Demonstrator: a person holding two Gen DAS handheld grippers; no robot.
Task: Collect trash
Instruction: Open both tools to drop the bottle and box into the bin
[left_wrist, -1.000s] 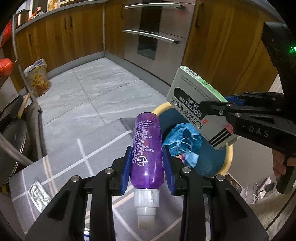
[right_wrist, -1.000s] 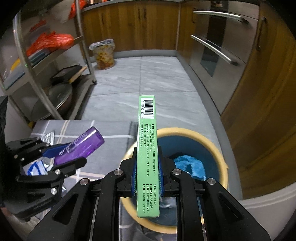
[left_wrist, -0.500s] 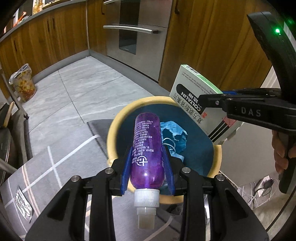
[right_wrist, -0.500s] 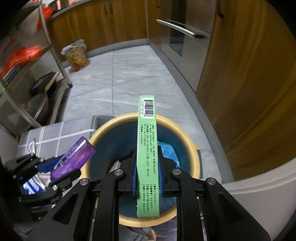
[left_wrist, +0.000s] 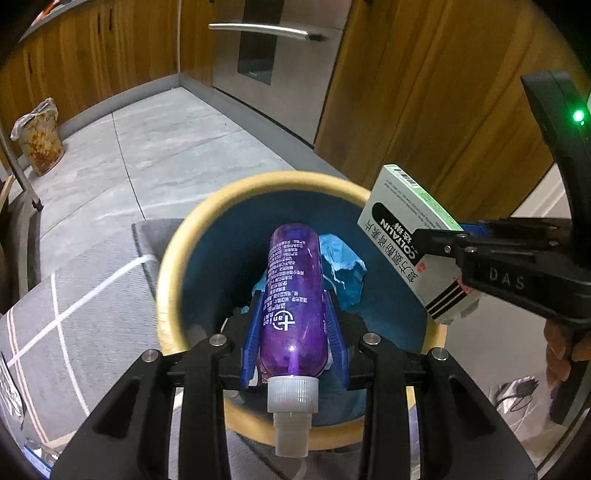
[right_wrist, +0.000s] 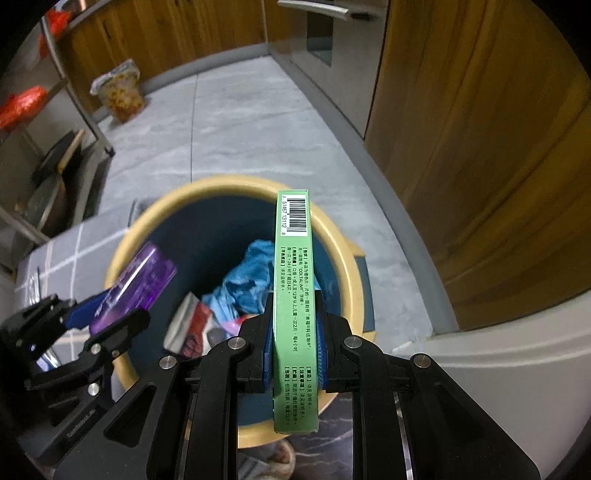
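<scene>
The left gripper (left_wrist: 293, 332) had its blue fingers (left_wrist: 252, 336) partly closed and pinching a purple bottle (left_wrist: 293, 295) around its lower body, white cap toward the camera and base pointing away, over the bin's (left_wrist: 173, 280) open mouth. The right gripper (right_wrist: 295, 332) had its fingers (right_wrist: 320, 332) narrowly set, clamping a thin green box (right_wrist: 293, 314) by its flat faces, its narrow edge up and barcode end far, also over the bin. In the left wrist view the box (left_wrist: 402, 240) hung above the bin's right rim, tilted, apart from the bottle. The bin, yellow-rimmed and blue inside, stood on a grey tiled floor (left_wrist: 155, 155) and held a crumpled blue cloth (right_wrist: 251, 280) and a red and white wrapper (right_wrist: 192, 321). A grey mat (left_wrist: 74, 295) with white lines lay left of the bin. Wooden cabinets (right_wrist: 480, 166) rose on the right, a steel oven (left_wrist: 266, 48) stood far, and a patterned bag (right_wrist: 118, 92) sat on the far floor near a metal rack (right_wrist: 66, 96). Both grippers pointed steeply down toward the bin, the left on the left side and the right on the right. A hand (left_wrist: 561, 350) gripped the right gripper's handle at the right edge of the left wrist view.
</scene>
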